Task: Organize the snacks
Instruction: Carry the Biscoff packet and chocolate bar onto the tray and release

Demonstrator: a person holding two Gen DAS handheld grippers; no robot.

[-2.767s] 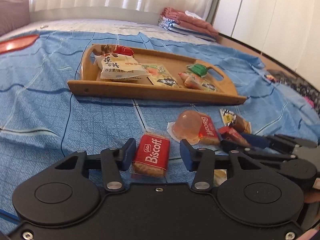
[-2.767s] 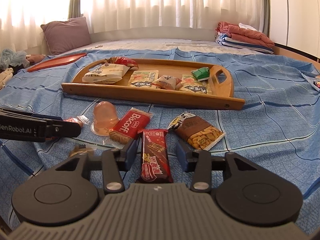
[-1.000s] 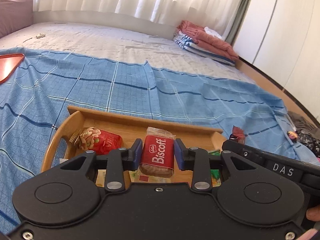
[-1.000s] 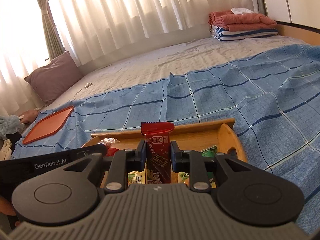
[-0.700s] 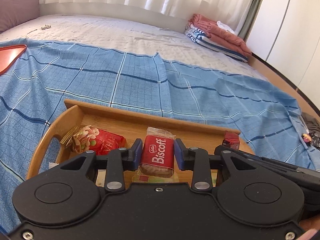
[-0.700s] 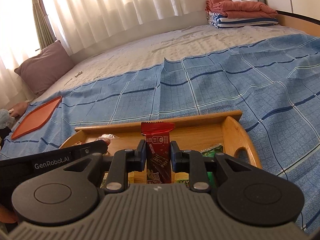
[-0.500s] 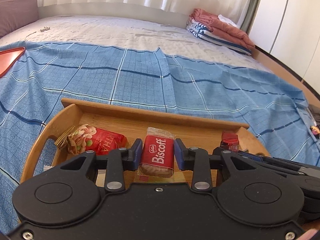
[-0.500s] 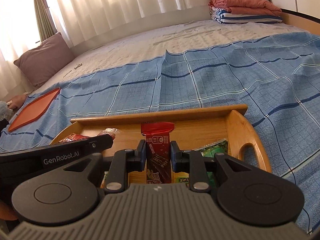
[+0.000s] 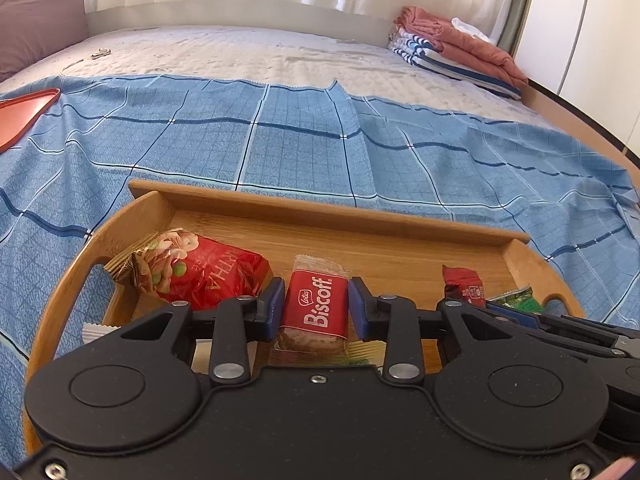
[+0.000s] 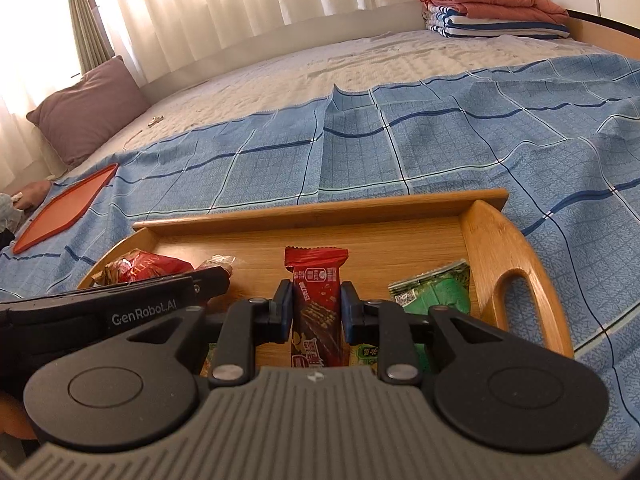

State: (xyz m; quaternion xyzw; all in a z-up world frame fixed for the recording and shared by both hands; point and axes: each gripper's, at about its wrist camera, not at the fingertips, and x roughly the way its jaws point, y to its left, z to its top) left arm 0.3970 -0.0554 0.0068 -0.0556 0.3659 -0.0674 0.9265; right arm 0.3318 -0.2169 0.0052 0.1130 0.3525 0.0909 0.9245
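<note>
A red Biscoff biscuit pack (image 9: 316, 308) is clamped between the blue pads of my left gripper (image 9: 316, 305), held over the middle of the wooden tray (image 9: 320, 218). My right gripper (image 10: 313, 305) is shut on a dark red chocolate bar (image 10: 317, 300), standing upright over the same tray (image 10: 320, 208). In the left wrist view the right gripper's bar (image 9: 462, 285) shows at the tray's right end. A red nut bag (image 9: 200, 272) lies at the tray's left end and a green packet (image 10: 436, 290) at its right.
The tray rests on a blue checked sheet (image 9: 280, 136) spread over a bed. An orange lid (image 10: 64, 208) lies far left, a purple pillow (image 10: 88, 108) behind it. Folded towels (image 9: 452, 48) are stacked at the far right. More packets lie under the grippers, mostly hidden.
Both grippers have sunk toward the tray while keeping their snacks; the tray now fills more of both views. Over the last half second little has shifted.
</note>
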